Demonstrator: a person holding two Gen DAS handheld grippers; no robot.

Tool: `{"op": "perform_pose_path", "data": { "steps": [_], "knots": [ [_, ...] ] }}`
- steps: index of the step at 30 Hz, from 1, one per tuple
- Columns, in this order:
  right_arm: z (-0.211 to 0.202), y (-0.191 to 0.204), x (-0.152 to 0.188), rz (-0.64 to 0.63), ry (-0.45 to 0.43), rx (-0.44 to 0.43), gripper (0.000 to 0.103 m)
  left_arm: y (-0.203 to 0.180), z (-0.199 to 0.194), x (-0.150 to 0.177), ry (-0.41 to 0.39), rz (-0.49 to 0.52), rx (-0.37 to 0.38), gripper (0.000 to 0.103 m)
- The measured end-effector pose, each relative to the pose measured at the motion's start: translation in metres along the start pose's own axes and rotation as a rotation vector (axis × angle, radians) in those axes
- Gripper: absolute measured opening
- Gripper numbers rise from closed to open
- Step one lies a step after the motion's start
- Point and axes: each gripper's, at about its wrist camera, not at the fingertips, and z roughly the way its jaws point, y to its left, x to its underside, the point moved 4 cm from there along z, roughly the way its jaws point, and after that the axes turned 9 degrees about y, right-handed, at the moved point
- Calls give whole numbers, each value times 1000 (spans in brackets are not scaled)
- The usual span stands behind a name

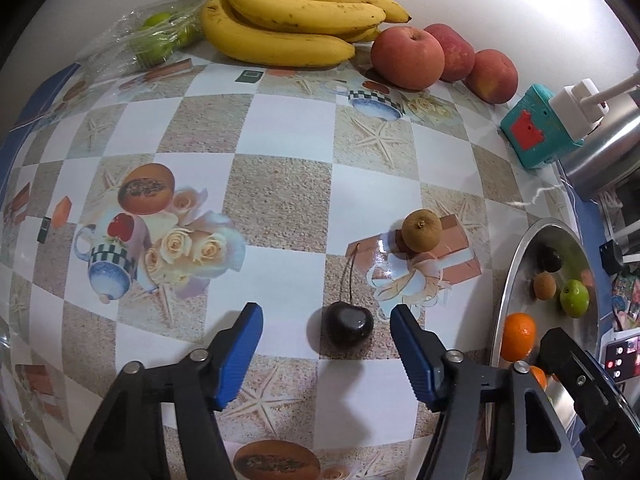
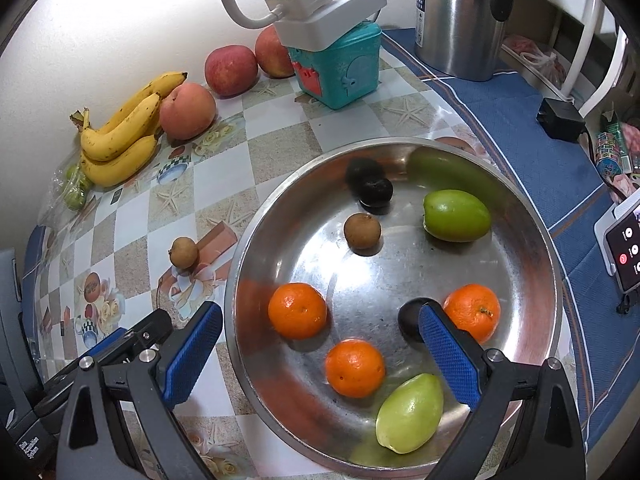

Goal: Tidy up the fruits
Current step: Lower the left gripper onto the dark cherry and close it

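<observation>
A dark cherry [image 1: 347, 324] with a long stem lies on the patterned tablecloth. My left gripper [image 1: 327, 314] stands open around it, one blue pad on each side, neither pad touching it. A brown longan [image 1: 422, 230] sits just beyond it, near the steel bowl [image 1: 516, 264]. My right gripper [image 2: 320, 314] is open and holds nothing above the bowl [image 2: 234, 292], its left finger outside the rim. Inside the bowl are three oranges [image 2: 297, 310], two green fruits [image 2: 456, 216], a longan [image 2: 362, 231] and dark cherries [image 2: 374, 192].
Along the wall lie bananas [image 1: 288, 20], three apples [image 1: 407, 58] and green fruits in a plastic bag [image 1: 156, 36]. A teal toy box [image 2: 340, 72] carrying a white power strip [image 2: 324, 4], a steel kettle [image 2: 460, 20] and a phone [image 2: 624, 248] stand around the bowl.
</observation>
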Motion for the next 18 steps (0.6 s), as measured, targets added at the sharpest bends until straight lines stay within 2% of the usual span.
{"op": "perform_pose_path", "data": {
  "steps": [3,5,7,11,13,18],
  "knots": [
    [0,0,0,1,3,3,99,-2,5,-1,15,-6,28,59],
    [0,0,1,1,4,2,99,-4,6,-1,14,0,27,57],
    [0,1,1,0,4,2,99,-6,6,-1,13,4,31,50],
    [0,1,1,-3,1,2,99,-9,8,-1,12,8,25,44],
    [0,1,1,-3,1,1,99,-10,8,-1,14,9,23,35],
    [1,1,1,-1,2,4,99,-10,9,-1,19,9,38,29]
  ]
}}
